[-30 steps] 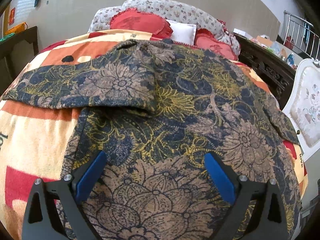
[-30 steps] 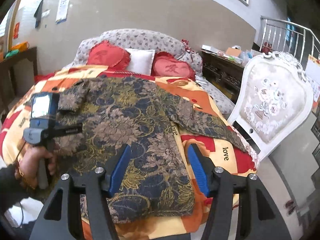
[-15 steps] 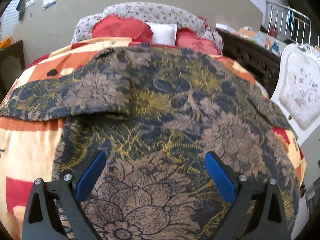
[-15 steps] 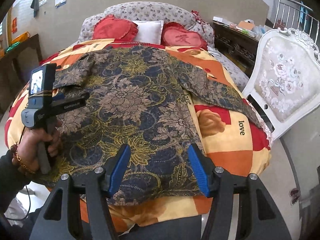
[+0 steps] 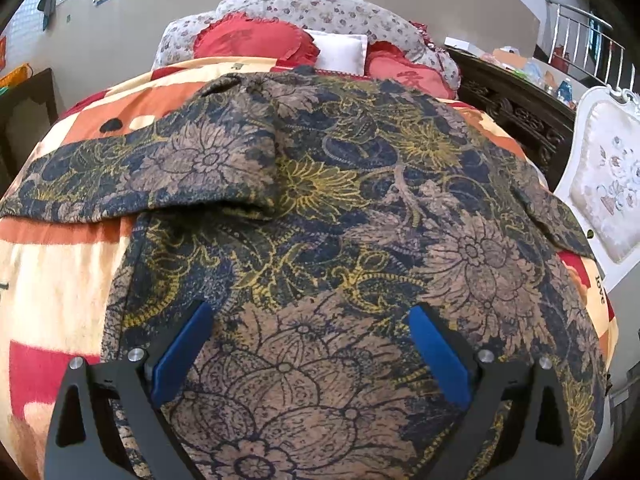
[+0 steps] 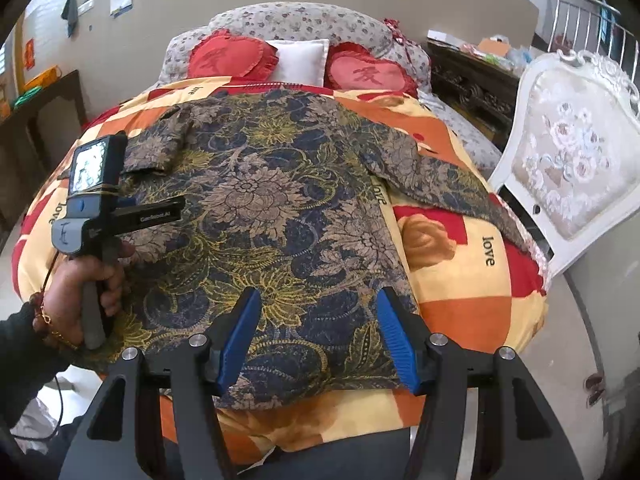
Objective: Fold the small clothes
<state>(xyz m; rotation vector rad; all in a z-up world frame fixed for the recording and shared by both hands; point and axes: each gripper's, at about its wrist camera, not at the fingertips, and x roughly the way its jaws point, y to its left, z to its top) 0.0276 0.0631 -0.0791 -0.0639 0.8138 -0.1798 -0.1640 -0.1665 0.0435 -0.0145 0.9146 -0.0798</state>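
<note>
Right claw (image 6: 318, 334) has its blue-padded fingers spread apart with nothing pinched, hovering over the near hem of the dark navy, gold and tan floral-print fabric top (image 6: 272, 216). Left claw (image 5: 306, 354) is the same deal: pads wide apart, empty, parked low over the shirt's lower left side, with the person's hand (image 6: 82, 288) on its grip.

The top is spread flat, front down as far as I can tell, on the orange, red and cream patchwork blanket (image 6: 472, 292) covering the bed. Its left sleeve is already folded in across the body; its right sleeve (image 6: 440, 184) trails out toward the white carved chair (image 6: 572, 160).

Fabric looks soft, light and floppy, so it'll likely sag and bunch if grabbed mid-panel. I'd pinch an edge: the hem corner just right of the right claw, or the outstretched sleeve's cuff.
</note>
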